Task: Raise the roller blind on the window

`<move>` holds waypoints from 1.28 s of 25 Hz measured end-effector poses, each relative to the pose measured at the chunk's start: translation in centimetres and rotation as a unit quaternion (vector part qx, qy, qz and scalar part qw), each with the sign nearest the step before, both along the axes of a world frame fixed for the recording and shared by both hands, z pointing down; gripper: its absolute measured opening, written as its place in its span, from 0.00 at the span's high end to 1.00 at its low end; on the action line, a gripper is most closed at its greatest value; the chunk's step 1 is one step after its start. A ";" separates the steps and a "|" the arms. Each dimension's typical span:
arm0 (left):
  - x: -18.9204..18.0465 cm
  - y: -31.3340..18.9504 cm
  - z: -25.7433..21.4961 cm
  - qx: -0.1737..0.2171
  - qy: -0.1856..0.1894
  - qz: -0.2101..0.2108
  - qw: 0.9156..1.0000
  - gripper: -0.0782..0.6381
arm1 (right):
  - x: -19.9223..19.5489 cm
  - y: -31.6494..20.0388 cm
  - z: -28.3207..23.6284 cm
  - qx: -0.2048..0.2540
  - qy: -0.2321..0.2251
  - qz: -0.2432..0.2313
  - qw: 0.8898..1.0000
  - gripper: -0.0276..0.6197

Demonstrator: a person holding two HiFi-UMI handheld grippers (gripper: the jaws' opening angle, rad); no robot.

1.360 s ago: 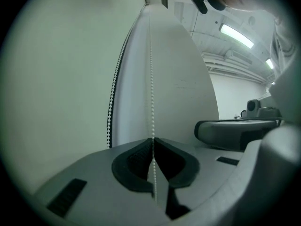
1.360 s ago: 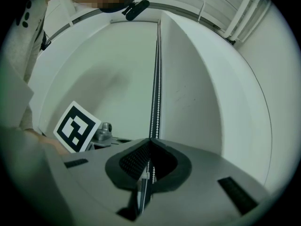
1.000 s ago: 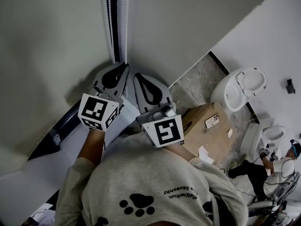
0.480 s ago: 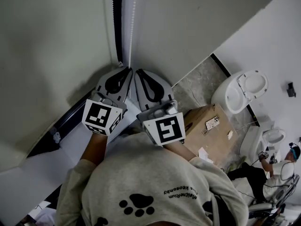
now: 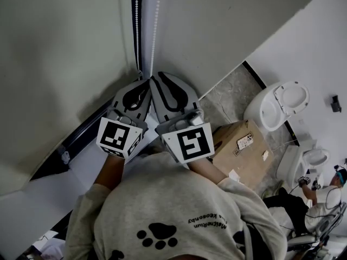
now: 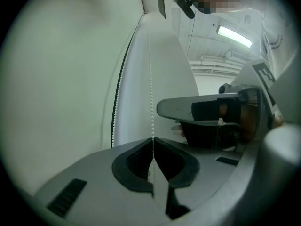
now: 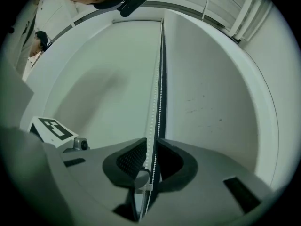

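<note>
The pale roller blind (image 5: 65, 47) hangs at the left of the head view. Its white bead chain (image 5: 155, 26) runs down the dark gap beside the blind. My left gripper (image 5: 143, 81) is shut on one strand of the chain (image 6: 150, 79), which is pinched at the tips (image 6: 153, 139). My right gripper (image 5: 154, 78) sits right beside it at the same height. Its jaws have just been opening. They stand slightly apart (image 7: 151, 142), with the chain strands (image 7: 155, 93) running loose between them, not pressed.
A plain wall (image 5: 217, 26) stands right of the chain. Below on the floor are a cardboard box (image 5: 241, 148) and two white toilets (image 5: 279, 104). Another person sits at the far lower right (image 5: 320, 199). A white sill (image 5: 81, 161) runs under the window.
The right gripper's jaws have spread a little off the chain, and its tips now sit closer beside the left gripper's. The left gripper keeps its hold in place.
</note>
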State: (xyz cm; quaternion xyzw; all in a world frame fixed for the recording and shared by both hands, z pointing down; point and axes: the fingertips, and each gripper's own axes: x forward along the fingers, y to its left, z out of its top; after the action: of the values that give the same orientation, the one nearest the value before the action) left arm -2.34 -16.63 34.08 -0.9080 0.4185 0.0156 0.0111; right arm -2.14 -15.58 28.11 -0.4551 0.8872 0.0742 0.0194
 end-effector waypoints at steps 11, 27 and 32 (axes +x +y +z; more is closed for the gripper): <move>0.3 0.5 0.0 0.000 0.002 0.002 1.000 0.87 | -0.5 -1.0 -2.9 0.005 -0.005 -0.004 1.000 0.87; 0.2 0.5 1.0 0.004 -0.005 -0.002 1.000 0.87 | -1.1 -0.7 -3.5 0.019 0.003 -0.013 1.000 0.93; 0.3 0.6 1.4 -0.002 -0.005 0.000 1.000 0.87 | -0.9 -0.8 -3.0 0.013 -0.001 -0.010 1.000 0.93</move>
State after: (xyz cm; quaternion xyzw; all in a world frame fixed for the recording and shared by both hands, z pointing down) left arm -2.04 -16.03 35.50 -0.9081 0.4184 0.0105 0.0114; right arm -3.08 -16.41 25.15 -0.4463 0.8904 0.0850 0.0267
